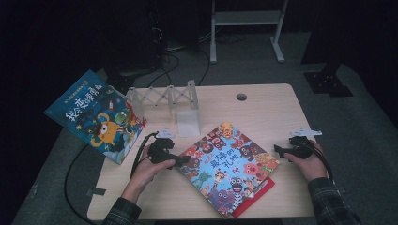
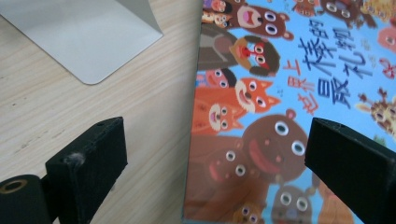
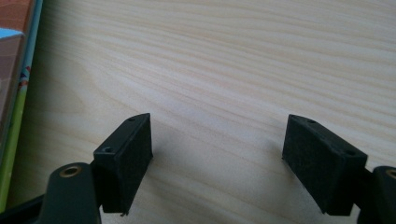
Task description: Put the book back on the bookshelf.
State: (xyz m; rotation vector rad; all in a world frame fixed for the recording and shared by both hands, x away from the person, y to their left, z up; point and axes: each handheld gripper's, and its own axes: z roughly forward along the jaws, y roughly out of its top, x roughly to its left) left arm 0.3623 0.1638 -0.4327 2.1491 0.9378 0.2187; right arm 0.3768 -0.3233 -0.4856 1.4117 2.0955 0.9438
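A picture book [image 1: 228, 166] with cartoon animals on a light blue cover lies at the middle of the wooden table [image 1: 263, 108], on top of a thin red book [image 1: 257, 196]. My left gripper [image 1: 185, 161] is at this book's left edge. In the left gripper view it [image 2: 215, 149] stands open, and the book [image 2: 280, 93] edge runs between the two jaws without touching them. My right gripper [image 1: 277, 151] sits just right of the book. It [image 3: 217, 140] is open over bare wood, with the book's edge [image 3: 14, 70] at the far left.
A blue picture book [image 1: 96, 115] leans at the table's far left corner, hanging past the edge. A white folding book stand [image 1: 171, 101] is behind the left gripper, its flat base [image 2: 88, 37] close by. A round hole [image 1: 241, 97] marks the table's back.
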